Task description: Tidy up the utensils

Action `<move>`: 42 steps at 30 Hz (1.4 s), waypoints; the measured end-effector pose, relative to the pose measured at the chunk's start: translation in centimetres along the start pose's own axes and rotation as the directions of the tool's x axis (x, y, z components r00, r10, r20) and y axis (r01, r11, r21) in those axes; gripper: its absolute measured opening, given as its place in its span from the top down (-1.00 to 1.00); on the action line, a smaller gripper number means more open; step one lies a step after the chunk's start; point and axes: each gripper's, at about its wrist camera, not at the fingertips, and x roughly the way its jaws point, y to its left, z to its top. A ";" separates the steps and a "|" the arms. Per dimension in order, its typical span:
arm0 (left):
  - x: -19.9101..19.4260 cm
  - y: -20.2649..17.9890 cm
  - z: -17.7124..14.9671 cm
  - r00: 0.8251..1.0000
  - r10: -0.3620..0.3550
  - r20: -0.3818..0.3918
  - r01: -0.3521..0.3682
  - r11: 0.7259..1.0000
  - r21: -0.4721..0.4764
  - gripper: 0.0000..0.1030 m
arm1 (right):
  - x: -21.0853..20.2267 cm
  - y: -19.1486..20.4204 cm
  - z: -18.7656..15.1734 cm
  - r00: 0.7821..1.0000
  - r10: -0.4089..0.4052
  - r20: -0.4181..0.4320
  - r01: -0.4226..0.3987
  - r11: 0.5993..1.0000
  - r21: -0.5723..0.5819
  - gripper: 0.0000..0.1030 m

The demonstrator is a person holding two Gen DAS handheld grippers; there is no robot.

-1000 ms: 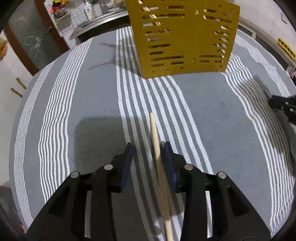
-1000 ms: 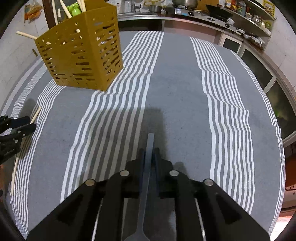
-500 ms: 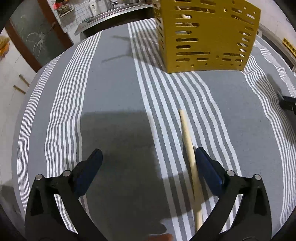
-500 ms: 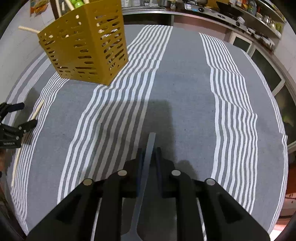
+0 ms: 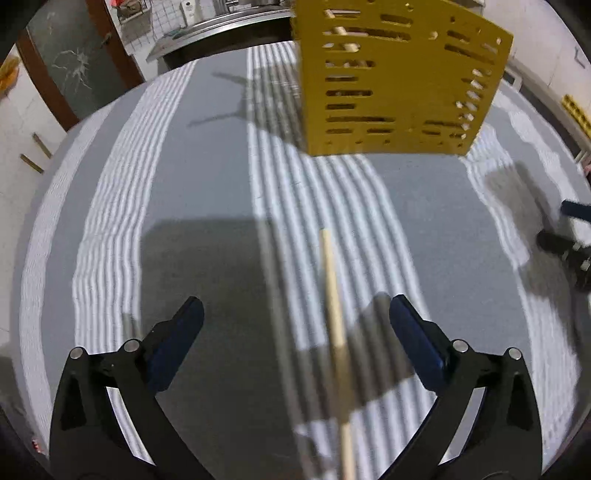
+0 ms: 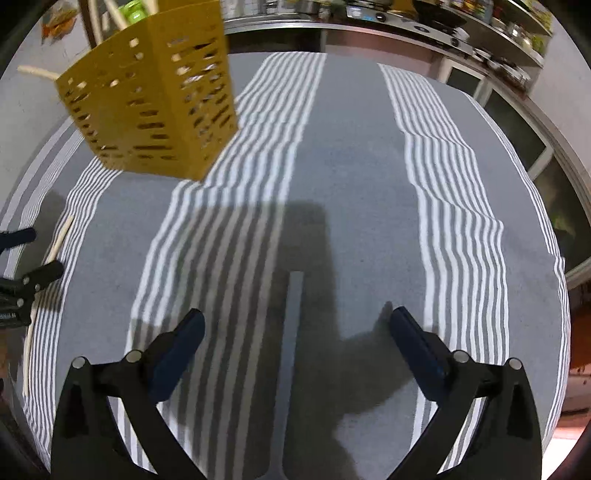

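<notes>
In the left wrist view a thin wooden stick [image 5: 334,314] lies on the striped cloth between the wide-apart fingers of my left gripper [image 5: 295,315], nearer the right pad, touching neither. The right wrist view shows a flat grey utensil handle [image 6: 293,332] lying on the cloth. My right gripper [image 6: 295,321] is opening around it and its pads stand clear of it. The yellow slotted utensil holder [image 5: 388,85] [image 6: 151,110] stands upright at the back with several sticks in it. Each gripper shows at the edge of the other's view.
The grey and white striped cloth [image 6: 354,155] covers the whole table. A kitchen counter with a stove and pans [image 6: 406,14] runs behind it, with cabinets [image 6: 517,133] at the right. A dark door [image 5: 62,66] stands beyond the table's far left edge.
My left jaws opened wide and let go of the wooden stick, which now lies on the cloth. My right jaws opened off the grey handle. Neither hand travelled noticeably.
</notes>
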 end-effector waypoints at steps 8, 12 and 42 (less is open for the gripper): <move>0.3 -1.3 1.1 0.999 -0.034 -0.028 0.033 0.999 -0.035 0.21 | -0.2 1.1 -0.2 1.000 0.000 -0.019 0.000 0.999 -0.032 -0.11; 0.1 -2.2 1.2 0.999 -0.011 -0.032 0.011 1.000 -0.002 0.64 | -0.4 0.5 0.1 1.000 -0.010 -0.024 0.009 1.000 -0.018 0.19; -7.0 -3.1 1.0 0.989 -0.076 0.127 0.073 0.997 0.031 0.92 | -6.9 0.5 0.9 0.981 0.101 0.165 -0.105 0.994 0.013 0.86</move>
